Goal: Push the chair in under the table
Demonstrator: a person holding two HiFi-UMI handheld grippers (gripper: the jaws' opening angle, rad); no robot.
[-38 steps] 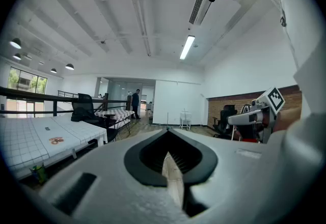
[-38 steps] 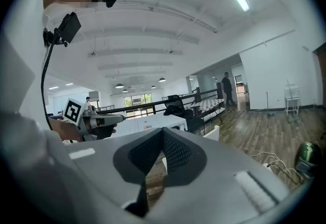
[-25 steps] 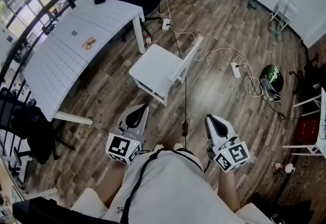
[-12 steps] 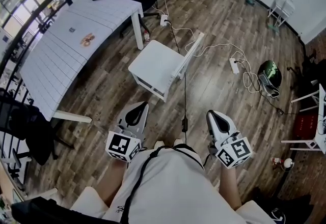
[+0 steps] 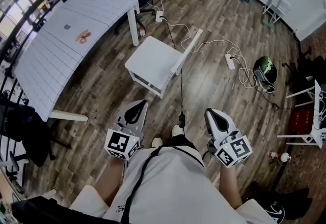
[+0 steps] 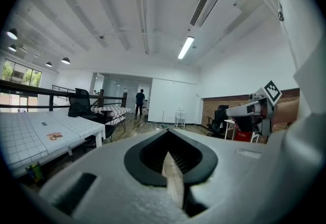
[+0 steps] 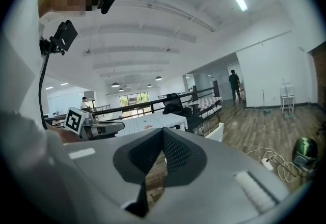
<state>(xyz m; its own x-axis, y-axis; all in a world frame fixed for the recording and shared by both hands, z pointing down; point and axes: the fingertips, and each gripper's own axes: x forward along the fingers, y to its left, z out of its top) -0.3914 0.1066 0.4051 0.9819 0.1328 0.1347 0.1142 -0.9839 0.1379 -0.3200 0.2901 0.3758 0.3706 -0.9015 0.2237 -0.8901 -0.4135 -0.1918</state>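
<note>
One white chair (image 5: 153, 62), one white table (image 5: 66, 50), two grippers. The chair stands at frame centre on the wood floor, out from the table, which fills the upper left. Left gripper (image 5: 136, 110) and right gripper (image 5: 214, 116) sit lower in the frame — well apart from the chair, touching nothing. Both pairs of jaws are pressed together, nothing between them. Chair: flat square seat, slatted back on its right side.

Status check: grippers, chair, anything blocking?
Both shut, empty: left gripper, right gripper, short of chair. Chair out from table, not in. Nearest table leg by its corner.
</note>
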